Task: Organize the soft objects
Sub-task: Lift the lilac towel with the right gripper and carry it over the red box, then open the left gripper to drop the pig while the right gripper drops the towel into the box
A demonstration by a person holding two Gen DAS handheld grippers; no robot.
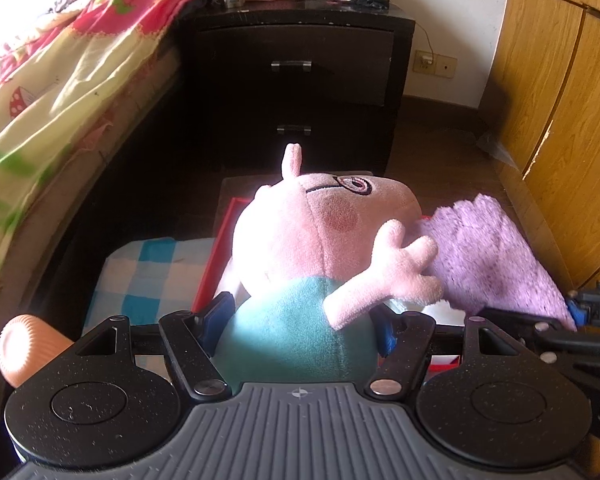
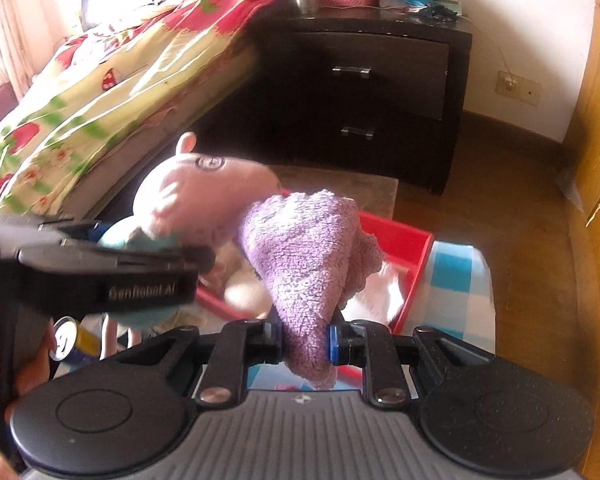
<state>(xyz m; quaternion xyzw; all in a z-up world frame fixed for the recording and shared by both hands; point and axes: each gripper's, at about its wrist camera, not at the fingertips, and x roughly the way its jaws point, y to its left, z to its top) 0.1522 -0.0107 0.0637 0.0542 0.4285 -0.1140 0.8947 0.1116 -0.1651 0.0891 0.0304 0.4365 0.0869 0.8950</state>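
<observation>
My left gripper (image 1: pixel 298 322) is shut on a pink pig plush toy (image 1: pixel 320 232) with a teal body, held above a red box (image 1: pixel 212 268). The toy also shows in the right wrist view (image 2: pixel 188 196), with the left gripper's body in front of it. My right gripper (image 2: pixel 304 340) is shut on a fuzzy purple cloth (image 2: pixel 308 248), held up over the red box (image 2: pixel 412 244). The cloth also shows in the left wrist view (image 1: pixel 488 256), touching the pig's snout and hand. Something white lies in the box (image 2: pixel 380 292).
A blue and white checked cloth (image 1: pixel 152 276) lies under the box. A bed with a flowered quilt (image 1: pixel 60 80) stands on the left, a dark nightstand (image 1: pixel 300 68) behind, a wooden wardrobe (image 1: pixel 560 120) on the right. An orange ribbed object (image 1: pixel 24 348) and a can (image 2: pixel 70 340) are close by.
</observation>
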